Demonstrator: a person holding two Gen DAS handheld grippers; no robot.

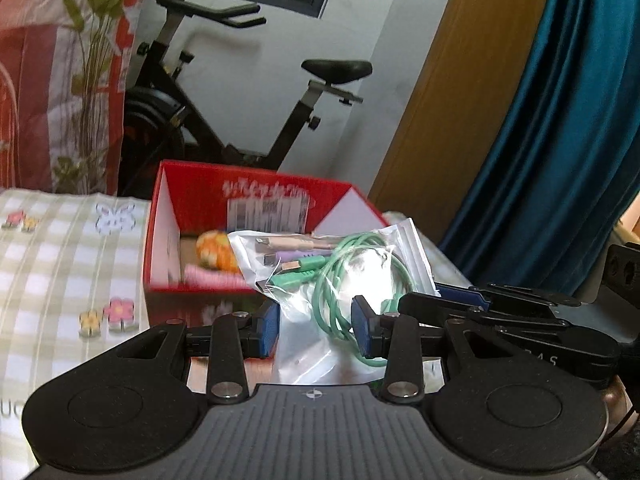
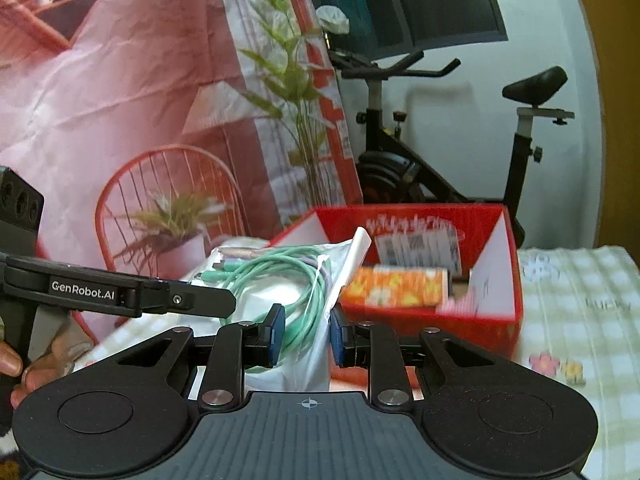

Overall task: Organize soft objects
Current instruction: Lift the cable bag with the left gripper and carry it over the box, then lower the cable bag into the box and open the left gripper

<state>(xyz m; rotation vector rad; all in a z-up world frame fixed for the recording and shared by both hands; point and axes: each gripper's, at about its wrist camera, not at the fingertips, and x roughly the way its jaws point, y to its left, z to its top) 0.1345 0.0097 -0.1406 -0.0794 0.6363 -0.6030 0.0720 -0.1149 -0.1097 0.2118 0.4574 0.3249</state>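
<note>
— Red cardboard, that box [image 1: 188,196] is the thing to steer by. It sits open on the checked cloth [image 1: 60,248], and I'd guess it's the collecting bin, since an orange soft toy [image 1: 214,254] and something pink [image 1: 212,276] already lie inside it.

— And the exercise bike [image 1: 240,92]?

— Behind the box, against the wall, nothing to do with this. Look nearer than the box: a clear plastic bag [image 1: 304,344] with a coiled green cable [image 1: 340,288] in it is held up just in front of the box's near wall.

— Who's holding it?

— Both, as far as I can judge. The left gripper [image 1: 316,326] has its blue pads on either side of the bag's lower part. They stand fairly wide, so I can't tell whether they truly pinch it. The right gripper [image 2: 307,334] is narrower, closed on the bag's edge with the cable beside its pad.

— Why two?

— A floppy bag sags and swings. Holding it at two places probably keeps it steady enough to carry over the box's rim.
</note>
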